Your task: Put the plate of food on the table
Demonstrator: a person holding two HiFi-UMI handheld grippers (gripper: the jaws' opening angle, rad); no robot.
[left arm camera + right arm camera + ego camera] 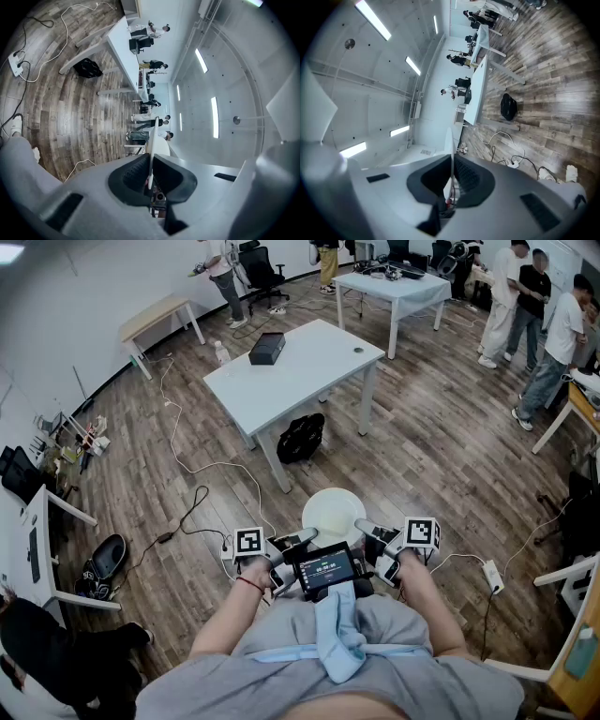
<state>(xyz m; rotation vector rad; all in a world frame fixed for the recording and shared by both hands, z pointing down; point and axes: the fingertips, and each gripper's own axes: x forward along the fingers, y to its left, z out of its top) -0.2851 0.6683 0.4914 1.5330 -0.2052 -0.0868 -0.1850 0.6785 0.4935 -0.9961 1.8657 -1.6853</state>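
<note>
A white plate (333,515) is held level in front of the person, above the wooden floor. My left gripper (302,541) is shut on its left rim, and my right gripper (367,529) is shut on its right rim. In the left gripper view the plate (153,140) shows edge-on as a thin white line between the closed jaws. The right gripper view shows the plate (449,150) the same way. No food can be made out on it. The white table (298,367) stands ahead, well beyond the plate.
A black box (267,348) lies on the table's far left part. A black bag (301,437) sits on the floor under it. Cables and a power strip (492,576) lie on the floor. Several people (534,306) stand at the far right. Another white table (394,285) stands behind.
</note>
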